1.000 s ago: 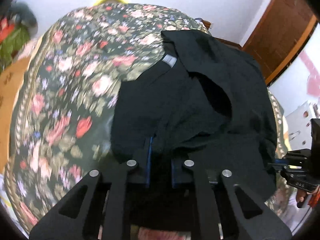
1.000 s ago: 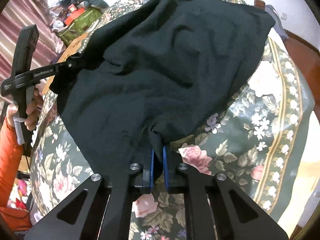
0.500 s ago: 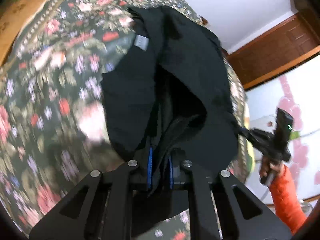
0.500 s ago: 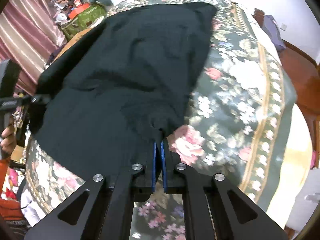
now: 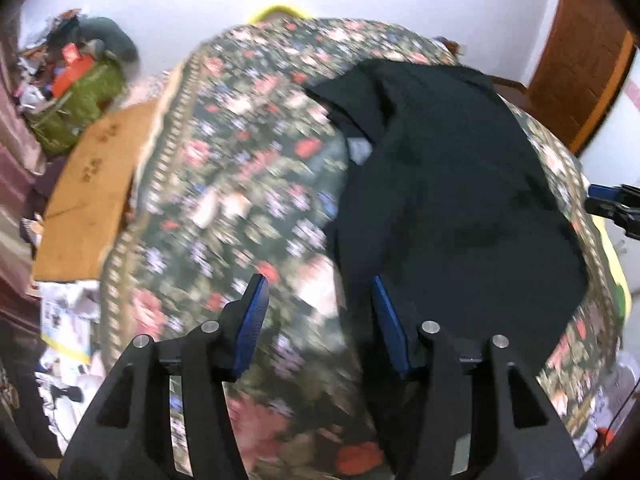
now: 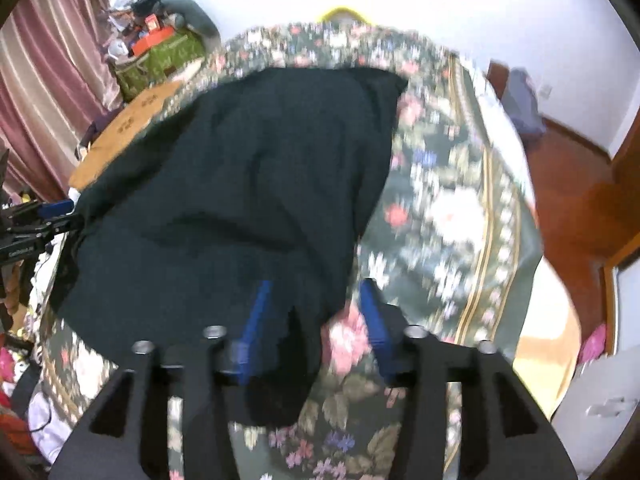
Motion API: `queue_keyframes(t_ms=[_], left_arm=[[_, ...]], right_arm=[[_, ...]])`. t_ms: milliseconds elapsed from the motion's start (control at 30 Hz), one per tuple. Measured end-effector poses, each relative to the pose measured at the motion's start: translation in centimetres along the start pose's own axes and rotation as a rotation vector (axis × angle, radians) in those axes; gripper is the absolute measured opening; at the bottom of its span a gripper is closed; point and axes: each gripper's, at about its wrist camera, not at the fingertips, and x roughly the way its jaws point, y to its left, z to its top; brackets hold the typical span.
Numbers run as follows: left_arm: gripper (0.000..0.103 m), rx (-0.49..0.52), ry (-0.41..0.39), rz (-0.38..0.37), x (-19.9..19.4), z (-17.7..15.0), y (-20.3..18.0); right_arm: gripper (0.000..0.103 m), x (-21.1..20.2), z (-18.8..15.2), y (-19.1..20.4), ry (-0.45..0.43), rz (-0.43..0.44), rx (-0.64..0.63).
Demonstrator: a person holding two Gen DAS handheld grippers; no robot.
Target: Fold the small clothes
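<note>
A black cloth garment (image 5: 452, 184) lies spread on the dark floral-patterned bedspread (image 5: 240, 200), filling the 1 to 4 o'clock part of the left wrist view; a pale label (image 5: 359, 149) shows at its inner edge.

The left gripper (image 5: 318, 322) has just been opening; its blue-padded jaws stand apart over bare bedspread, the garment's edge just beside the right pad.

The right gripper (image 6: 316, 316) has likewise just been opening. Its jaws are parted with the garment's near corner (image 6: 288, 344) lying loose between them, unpressed. A brown cardboard sheet (image 5: 92, 200) sits at 9 o'clock.
</note>
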Motion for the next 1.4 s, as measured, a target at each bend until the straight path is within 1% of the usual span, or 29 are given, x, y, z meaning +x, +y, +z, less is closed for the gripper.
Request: queue_keyframes(t_ms=[67,133,267,300,333,467,600,733,767,800,833,867,900,1000,1033,1167,1267,1400], left_arm=[[0.053,-0.023,-0.016,0.002,-0.2,1.4,1.1],[0.053,-0.041,-0.029,0.001,0.0,2.8,1.7],[0.054,-0.099,-0.031,-0.023,2.6,6.6,2.8],[0.054,-0.123,-0.021,-0.039,3.5,7.5,3.1],[0.054,-0.162,-0.004,-0.078,4.9,8.8,3.6],[0.054,-0.254,0.023,-0.197,9.1,12.4,4.1],[0.054,-0.302,0.058,-0.266,12.8,15.2,3.5],[0.054,-0.312,0.09,-0.321,15.9,16.7,2.4],[0.051,-0.309,0.096,-0.333,16.3,16.9,2.2],[0.039,-0.303,0.102,-0.348,16.9,17.1,1.8],[0.032,-0.292,0.099,-0.344,17.2,17.2,1.4],[0.021,-0.274,0.082,-0.344,17.2,17.4,1.1],[0.014,-0.242,0.058,-0.34,16.8,17.5,0.7],[0.009,-0.155,0.025,-0.299,15.9,17.8,-0.3],[0.009,-0.13,0.008,-0.281,15.4,17.9,-0.6],[0.009,-0.079,-0.019,-0.209,14.2,18.5,-0.8],[0.009,-0.075,-0.028,-0.181,13.9,19.1,-0.4],[0.009,-0.094,-0.015,-0.194,13.9,19.3,0.2]], right_arm=[[0.052,-0.1,0.8,0.0,-0.023,-0.007,-0.008],[0.054,0.1,1.9,-0.3,-0.043,-0.009,-0.005],[0.056,0.4,3.2,-1.2,-0.077,-0.015,0.022],[0.056,0.6,3.4,-1.4,-0.082,-0.018,0.032],[0.056,0.9,3.7,-1.8,-0.084,-0.018,0.042],[0.056,2.0,4.2,-2.6,-0.078,-0.014,0.057],[0.056,3.5,4.5,-2.9,-0.058,-0.018,0.052],[0.056,5.0,5.0,-3.2,-0.046,-0.015,0.039],[0.056,5.3,5.1,-3.3,-0.044,-0.012,0.041],[0.056,5.5,5.1,-3.3,-0.044,-0.01,0.045],[0.056,5.8,5.1,-3.4,-0.041,-0.006,0.049],[0.056,6.1,5.2,-3.5,-0.038,-0.003,0.052],[0.056,6.3,5.1,-3.5,-0.035,0.0,0.054],[0.056,6.8,5.0,-3.5,-0.027,0.01,0.056],[0.056,6.8,5.0,-3.5,-0.029,0.012,0.052],[0.056,6.7,4.8,-3.5,-0.03,0.018,0.042],[0.056,6.7,4.7,-3.3,-0.026,0.006,0.026],[0.057,6.8,4.4,-2.7,-0.021,-0.023,-0.014]])
